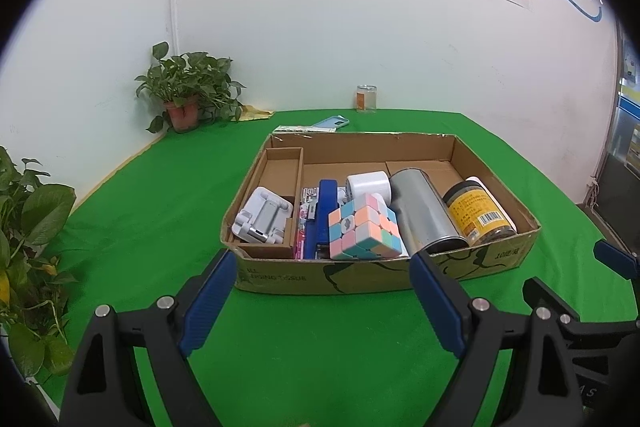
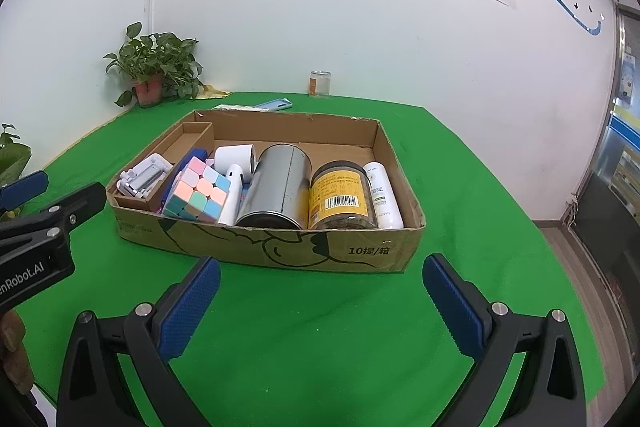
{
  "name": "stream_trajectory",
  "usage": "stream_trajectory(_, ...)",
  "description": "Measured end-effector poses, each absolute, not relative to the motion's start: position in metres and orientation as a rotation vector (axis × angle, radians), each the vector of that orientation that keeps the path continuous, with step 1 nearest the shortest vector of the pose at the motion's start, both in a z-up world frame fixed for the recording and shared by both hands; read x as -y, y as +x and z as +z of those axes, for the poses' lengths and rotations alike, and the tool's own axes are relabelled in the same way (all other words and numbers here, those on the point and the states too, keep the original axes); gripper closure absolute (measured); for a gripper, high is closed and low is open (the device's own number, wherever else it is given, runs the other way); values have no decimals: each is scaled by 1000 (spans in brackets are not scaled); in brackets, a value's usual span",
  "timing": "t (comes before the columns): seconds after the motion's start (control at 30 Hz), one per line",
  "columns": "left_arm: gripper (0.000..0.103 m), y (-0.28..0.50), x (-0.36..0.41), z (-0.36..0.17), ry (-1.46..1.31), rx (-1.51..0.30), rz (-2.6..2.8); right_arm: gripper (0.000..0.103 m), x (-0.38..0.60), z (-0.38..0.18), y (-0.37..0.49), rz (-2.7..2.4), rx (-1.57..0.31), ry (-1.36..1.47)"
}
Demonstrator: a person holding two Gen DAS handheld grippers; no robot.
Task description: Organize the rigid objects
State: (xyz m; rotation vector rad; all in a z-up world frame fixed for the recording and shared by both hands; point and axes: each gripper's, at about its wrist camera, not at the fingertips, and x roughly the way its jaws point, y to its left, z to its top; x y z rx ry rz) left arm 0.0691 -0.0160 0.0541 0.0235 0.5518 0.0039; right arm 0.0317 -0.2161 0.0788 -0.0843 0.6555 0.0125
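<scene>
Jaws spread wide on the left gripper, nothing between them, hovering over the green desk just short of the box. Left wrist view: cardboard box sits mid-desk. A narrow divider section on its left holds a white stand. Next to that, a blue bar over some pink packaging, then a pastel cube propped at the front wall, and a white roll behind the cube. A silver can lies on its side right of the cube, with a yellow-label jar lying just beside it. Behind the box are a blue phone case, a glass jar at the wall and a potted plant in the corner. Part of the right gripper shows at the right edge.

Right wrist view: jaws spread on the right gripper too, empty, over the desk before the box. Left to right in the box: stand, cube, a white item leaning by it, roll, can, jar, white bottle against the right wall. Left gripper pokes in from the left, apart from the box. Plant, glass jar, phone case behind.
</scene>
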Motion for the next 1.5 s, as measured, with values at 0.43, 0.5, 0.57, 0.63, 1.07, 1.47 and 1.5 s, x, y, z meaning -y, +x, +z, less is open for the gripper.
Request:
stream_trajectory(0.43,15,75,19,48,28,-567,-12,1,212,75,37,5,-659,-89)
stream_trajectory(0.5,15,75,19,48,32,-570,-5,1,211,74,36,6,-663,-89)
stream_trajectory(0.57,15,76,18,48,29,-574,-8,1,212,73,37,5,-669,-87)
stream_trajectory(0.63,15,77,18,48,29,-575,-10,1,212,71,38,2,-670,-88)
stream_trajectory(1.07,15,81,19,43,34,-595,-16,1,207,66,38,-18,-686,-90)
stream_trajectory(1.47,15,88,18,38,-7,-612,-53,1,204,63,39,-26,-688,-93)
stream_trajectory(1.5,15,88,19,37,-5,-612,-53,1,203,62,39,-25,-689,-90)
